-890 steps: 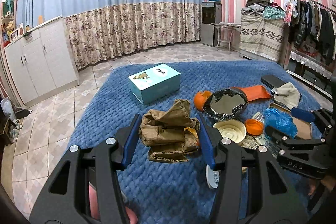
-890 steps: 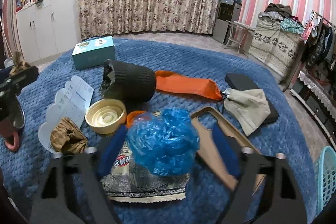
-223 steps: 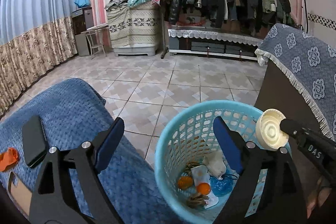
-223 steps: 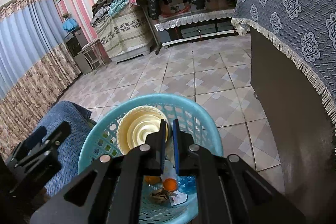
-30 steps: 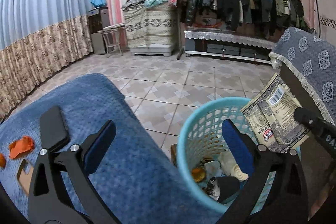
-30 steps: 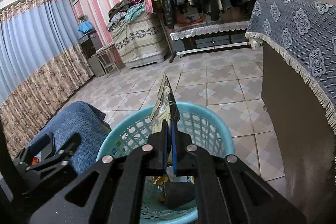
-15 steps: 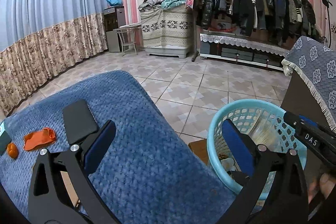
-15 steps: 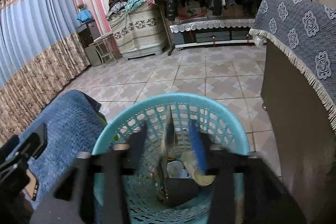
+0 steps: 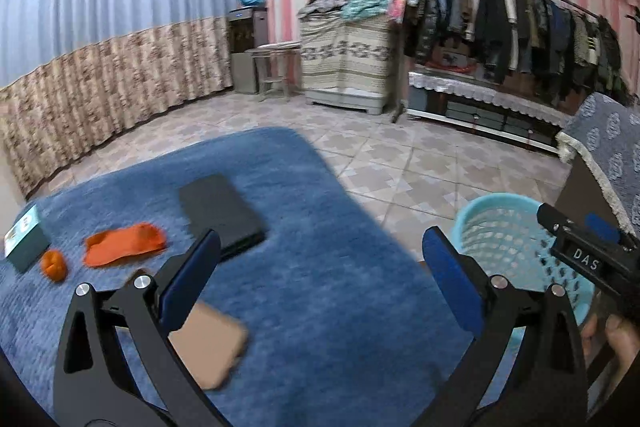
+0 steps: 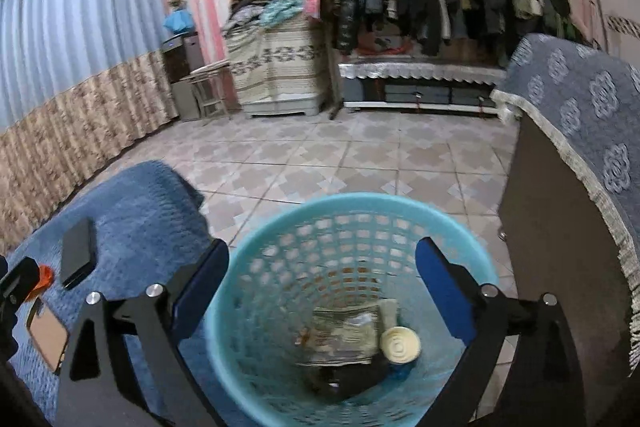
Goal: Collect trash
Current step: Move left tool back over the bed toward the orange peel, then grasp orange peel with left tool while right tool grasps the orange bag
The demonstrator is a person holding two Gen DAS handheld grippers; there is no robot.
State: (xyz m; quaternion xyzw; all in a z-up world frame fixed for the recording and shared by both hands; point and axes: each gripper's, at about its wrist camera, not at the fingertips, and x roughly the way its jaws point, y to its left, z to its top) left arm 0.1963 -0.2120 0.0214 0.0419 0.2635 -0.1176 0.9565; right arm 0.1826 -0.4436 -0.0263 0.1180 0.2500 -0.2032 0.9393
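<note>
A light blue mesh basket (image 10: 280, 235) stands on the tiled floor beside the blue blanket (image 9: 320, 299). Inside it lie a printed snack wrapper (image 10: 344, 331), a cream round lid (image 10: 400, 345) and a dark cup. My right gripper (image 10: 322, 287) hangs over the basket with its jaws opening wide and nothing between them. My left gripper (image 9: 320, 275) is open and empty above the blanket. On the blanket lie an orange cloth (image 9: 124, 245), a small orange peel (image 9: 54, 265), a tan flat card (image 9: 208, 343) and a black case (image 9: 220, 211).
A teal box (image 9: 24, 239) sits at the blanket's left edge. A dark cabinet with a patterned grey cover (image 10: 580, 155) stands right of the basket. A clothes rack (image 9: 512, 23) and covered chest (image 9: 344, 63) line the far wall. A hand (image 9: 612, 339) holds the right gripper.
My right gripper let go of the snack wrapper, which dropped into the basket, and its jaws spread wide. The left gripper swung left, away from the basket and over the blanket.
</note>
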